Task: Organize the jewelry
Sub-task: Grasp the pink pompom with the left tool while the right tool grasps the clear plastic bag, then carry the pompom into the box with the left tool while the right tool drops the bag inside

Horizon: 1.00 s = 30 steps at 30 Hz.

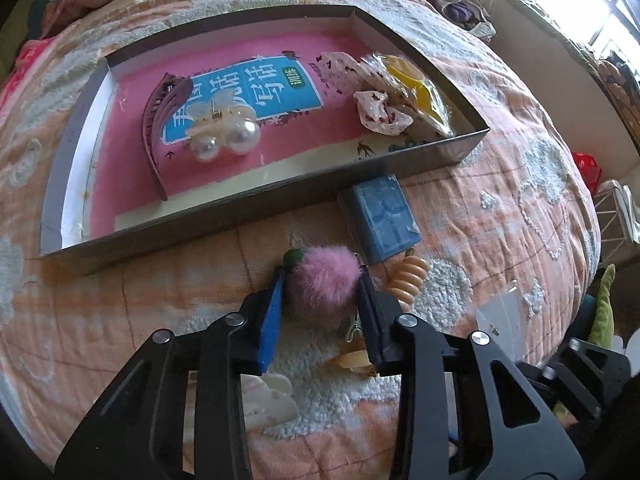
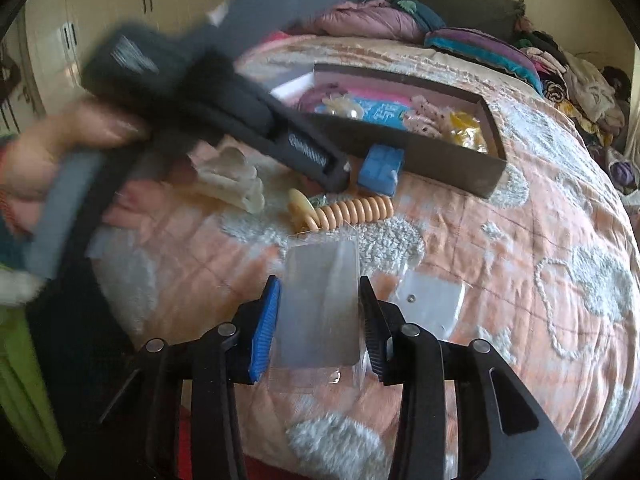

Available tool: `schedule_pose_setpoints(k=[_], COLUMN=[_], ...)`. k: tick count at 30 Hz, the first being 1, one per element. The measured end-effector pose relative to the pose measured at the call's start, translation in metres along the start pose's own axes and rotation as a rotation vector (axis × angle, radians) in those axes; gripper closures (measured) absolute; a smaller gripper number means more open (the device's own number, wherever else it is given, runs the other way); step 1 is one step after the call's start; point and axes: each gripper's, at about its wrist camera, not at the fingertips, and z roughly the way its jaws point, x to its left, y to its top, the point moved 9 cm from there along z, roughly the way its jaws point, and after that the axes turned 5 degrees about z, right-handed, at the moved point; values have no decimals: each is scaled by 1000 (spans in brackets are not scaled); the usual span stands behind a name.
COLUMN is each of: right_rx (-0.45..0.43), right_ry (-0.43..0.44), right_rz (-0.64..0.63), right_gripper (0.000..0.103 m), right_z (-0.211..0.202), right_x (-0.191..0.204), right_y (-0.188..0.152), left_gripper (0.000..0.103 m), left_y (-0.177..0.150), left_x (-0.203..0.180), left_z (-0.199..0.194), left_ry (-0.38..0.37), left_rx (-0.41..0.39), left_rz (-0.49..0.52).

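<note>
My left gripper (image 1: 322,280) is shut on a pink fluffy pompom clip (image 1: 322,286), held just above the quilt in front of the grey tray (image 1: 248,204). The tray holds a purple hair claw (image 1: 160,120), a pearl clip (image 1: 224,136), a patterned scrunchie (image 1: 376,108) and a yellow item in a bag (image 1: 416,84). My right gripper (image 2: 318,300) is shut on a clear plastic box (image 2: 320,304). In the right wrist view the left gripper's body (image 2: 280,136) crosses the scene, blurred, in front of the tray (image 2: 448,160).
On the quilt lie a blue small box (image 1: 384,216), an orange spiral hair tie (image 1: 408,280), a cream hair claw (image 2: 232,180) and a clear plastic lid (image 2: 432,300). Pillows and clothes pile at the bed's far end (image 2: 440,28).
</note>
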Motion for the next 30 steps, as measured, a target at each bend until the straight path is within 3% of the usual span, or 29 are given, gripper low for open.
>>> schedule_pose_setpoints(k=[6, 16, 30], right_rx=[-46, -146, -251], right_ry=[-3, 9, 42], right_rz=[43, 97, 51], right_gripper=[65, 65, 65], right_z=[-30, -73, -86], right_x=[-5, -8, 17], right_y=[6, 35, 116], left_gripper=[81, 81, 81], left_y=[7, 13, 4], left_x=[-1, 27, 94], left_z=[-14, -93, -171], left_ry=[25, 90, 210], left_rx=[-61, -229, -375], left_rz=[5, -59, -143])
